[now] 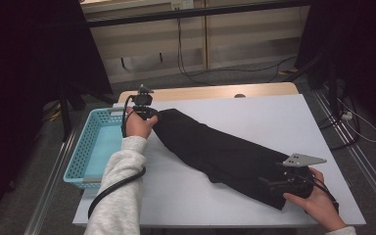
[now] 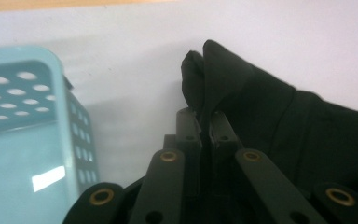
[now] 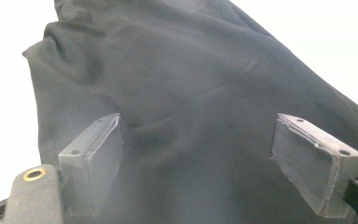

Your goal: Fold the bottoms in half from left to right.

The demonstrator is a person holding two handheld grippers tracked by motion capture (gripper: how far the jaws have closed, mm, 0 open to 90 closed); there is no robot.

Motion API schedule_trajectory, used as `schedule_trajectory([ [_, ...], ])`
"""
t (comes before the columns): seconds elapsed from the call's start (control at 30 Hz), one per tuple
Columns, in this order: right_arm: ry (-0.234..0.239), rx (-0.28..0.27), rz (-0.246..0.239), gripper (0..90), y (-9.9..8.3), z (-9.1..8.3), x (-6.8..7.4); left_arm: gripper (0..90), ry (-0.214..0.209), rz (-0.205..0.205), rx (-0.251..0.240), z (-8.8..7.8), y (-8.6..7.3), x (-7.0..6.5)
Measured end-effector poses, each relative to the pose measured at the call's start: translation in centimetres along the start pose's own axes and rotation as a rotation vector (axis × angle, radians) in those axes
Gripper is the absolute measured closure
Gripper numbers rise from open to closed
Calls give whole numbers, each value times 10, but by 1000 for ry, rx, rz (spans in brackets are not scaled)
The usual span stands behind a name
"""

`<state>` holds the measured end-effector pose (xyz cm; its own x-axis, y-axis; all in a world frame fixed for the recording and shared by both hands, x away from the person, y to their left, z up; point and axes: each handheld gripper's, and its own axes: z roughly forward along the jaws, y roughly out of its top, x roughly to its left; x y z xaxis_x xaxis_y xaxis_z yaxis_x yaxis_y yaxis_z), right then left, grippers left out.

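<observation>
Turquoise plastic forms the perforated basket (image 1: 89,149) that stands at the left edge of the white table (image 1: 274,117), partly over its side. Just beside the basket's far right corner, the left gripper (image 1: 149,115) is held in the person's left hand (image 1: 139,125), with a grey sleeve (image 1: 120,196) behind it. Its jaws are pressed together on the far left end of the black garment (image 1: 220,154); in the left gripper view a fold of the cloth (image 2: 223,79) stands up between the closed fingertips (image 2: 189,123), a little above the table surface.

The garment lies as a long band diagonally over the table, from this far left end down to the near right.

At the near right end, the right gripper (image 1: 276,183) is held in the right hand (image 1: 318,203) and lies low over the cloth. In the right gripper view its grey pads (image 3: 95,163) stand wide apart, with the fabric (image 3: 191,107) spread under and between them, and the pads do not press it.
</observation>
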<state>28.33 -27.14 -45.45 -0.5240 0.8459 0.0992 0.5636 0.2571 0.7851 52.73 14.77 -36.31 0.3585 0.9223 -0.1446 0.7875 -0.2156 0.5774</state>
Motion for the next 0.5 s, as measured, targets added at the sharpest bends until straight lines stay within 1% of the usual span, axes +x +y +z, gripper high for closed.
schedule_trajectory([
  [0.07, 4, -1, -2, 164, 0, 1, 0, 857, -14, -2, -2, -2, 0, -1],
  [0.13, 6, 1, -1, 162, 0, 1, 1, 857, -41, 7, -5, -1, -1, -7],
  [0.2, 6, -1, -3, 162, 1, 1, 1, 856, -74, 14, -10, 1, -4, -14],
  [0.27, 8, -1, -7, 161, 1, 1, 2, 856, -116, 20, -10, 3, -8, -21],
  [0.33, 10, 0, -8, 160, 0, 2, 3, 856, -153, 32, -11, 5, -12, -29],
  [0.4, 11, 1, -9, 160, 0, 2, 3, 856, -176, 54, -17, 6, -15, -37],
  [0.47, 12, 4, -8, 158, 0, 2, 2, 856, -215, 64, -22, 8, -20, -44],
  [0.5, 12, 4, -7, 158, 0, 2, 3, 856, -224, 74, -27, 9, -22, -48],
])
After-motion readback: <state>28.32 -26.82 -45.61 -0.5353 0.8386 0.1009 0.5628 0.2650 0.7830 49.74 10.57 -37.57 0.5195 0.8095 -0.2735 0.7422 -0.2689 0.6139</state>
